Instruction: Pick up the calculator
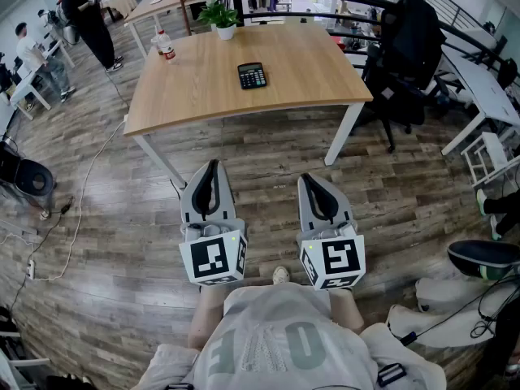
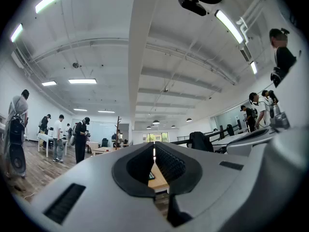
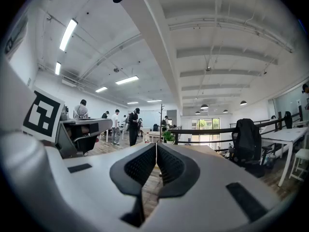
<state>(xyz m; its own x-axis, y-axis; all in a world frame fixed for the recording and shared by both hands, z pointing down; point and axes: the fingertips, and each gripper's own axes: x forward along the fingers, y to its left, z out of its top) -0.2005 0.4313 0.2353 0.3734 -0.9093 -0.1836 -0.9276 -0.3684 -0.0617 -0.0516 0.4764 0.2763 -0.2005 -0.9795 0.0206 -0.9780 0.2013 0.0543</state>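
Two grippers, left gripper (image 1: 213, 166) and right gripper (image 1: 312, 179), both with jaws pressed together and empty, side by side above the floor, short of the table (image 1: 309, 71). Pick not begun; approach, opening and grasp all left. Calculator (image 1: 252, 75): dark, flat, keys up, near table centre, well apart from both

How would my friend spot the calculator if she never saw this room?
Find the big wooden table ahead. Near its middle lies the calculator. It is flat and dark with buttons; the potted plant and the bottle stand upright by the far edge.
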